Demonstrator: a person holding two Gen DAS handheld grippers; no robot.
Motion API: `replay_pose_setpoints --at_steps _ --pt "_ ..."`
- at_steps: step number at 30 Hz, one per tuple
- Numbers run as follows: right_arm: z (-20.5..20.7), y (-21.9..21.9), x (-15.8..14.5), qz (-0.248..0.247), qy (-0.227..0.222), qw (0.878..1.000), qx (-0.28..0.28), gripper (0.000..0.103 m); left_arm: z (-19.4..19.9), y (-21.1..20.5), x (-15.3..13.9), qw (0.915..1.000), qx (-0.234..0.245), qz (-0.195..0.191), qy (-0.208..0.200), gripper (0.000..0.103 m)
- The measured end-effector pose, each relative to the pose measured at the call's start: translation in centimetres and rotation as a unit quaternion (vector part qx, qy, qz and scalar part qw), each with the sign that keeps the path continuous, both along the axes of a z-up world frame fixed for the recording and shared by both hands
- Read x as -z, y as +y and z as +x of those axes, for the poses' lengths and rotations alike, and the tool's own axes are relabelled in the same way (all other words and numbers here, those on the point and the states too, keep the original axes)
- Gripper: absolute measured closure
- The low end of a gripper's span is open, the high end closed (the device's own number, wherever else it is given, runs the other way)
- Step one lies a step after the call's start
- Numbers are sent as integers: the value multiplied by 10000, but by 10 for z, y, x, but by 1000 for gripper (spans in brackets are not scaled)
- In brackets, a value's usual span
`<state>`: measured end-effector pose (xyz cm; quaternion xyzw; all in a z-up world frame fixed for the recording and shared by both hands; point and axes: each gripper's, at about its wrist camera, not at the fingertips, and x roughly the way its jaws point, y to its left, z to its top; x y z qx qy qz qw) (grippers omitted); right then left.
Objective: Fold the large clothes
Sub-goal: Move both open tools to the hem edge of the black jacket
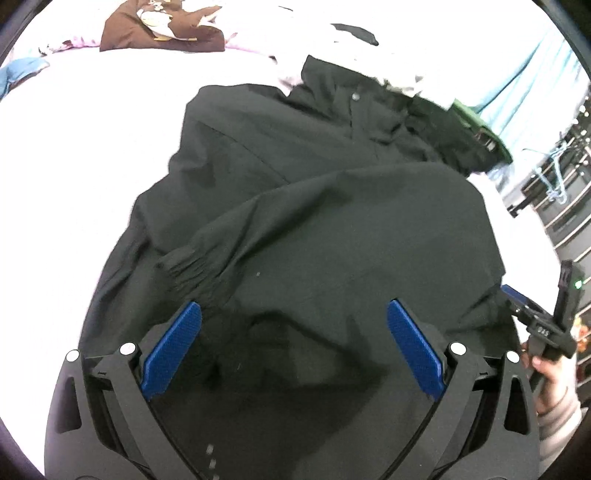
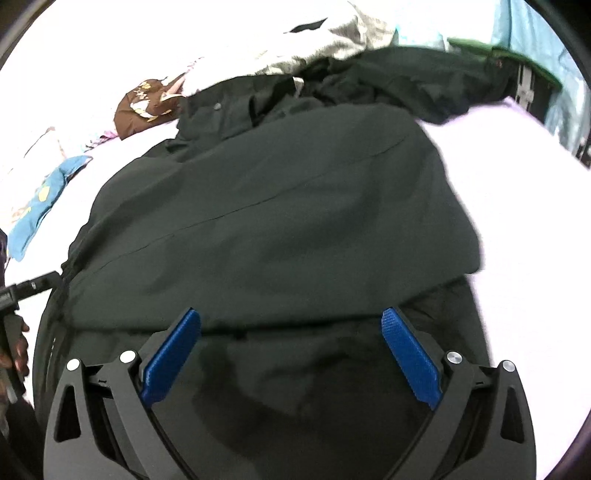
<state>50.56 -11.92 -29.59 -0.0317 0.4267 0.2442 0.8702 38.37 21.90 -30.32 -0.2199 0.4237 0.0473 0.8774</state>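
Dark jacket [image 1: 314, 221] spread on white bed [image 1: 92, 147], one side w/ sleeve folded across its middle, left gripper [image 1: 293, 347] spread wide above near hem — nothing held, right gripper [image 2: 291, 354] likewise released over hem, brown cushion [image 1: 162, 29] at far end
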Motion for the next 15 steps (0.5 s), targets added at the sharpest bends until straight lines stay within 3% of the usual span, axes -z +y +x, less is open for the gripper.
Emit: replay_pose_setpoints --at_steps 4,8,15 --pt "-28 -27 -14 130 -41 9998 139 6 -29 1 -4 9999 -104 -130 0 6" --pt "-56 -62 -20 268 15 9990 353 6 -69 2 1 9984 -207 -520 112 6" --pt "-101 -109 -22 284 102 9981 537 6 -131 5 8 9971 -268 -685 197 6"
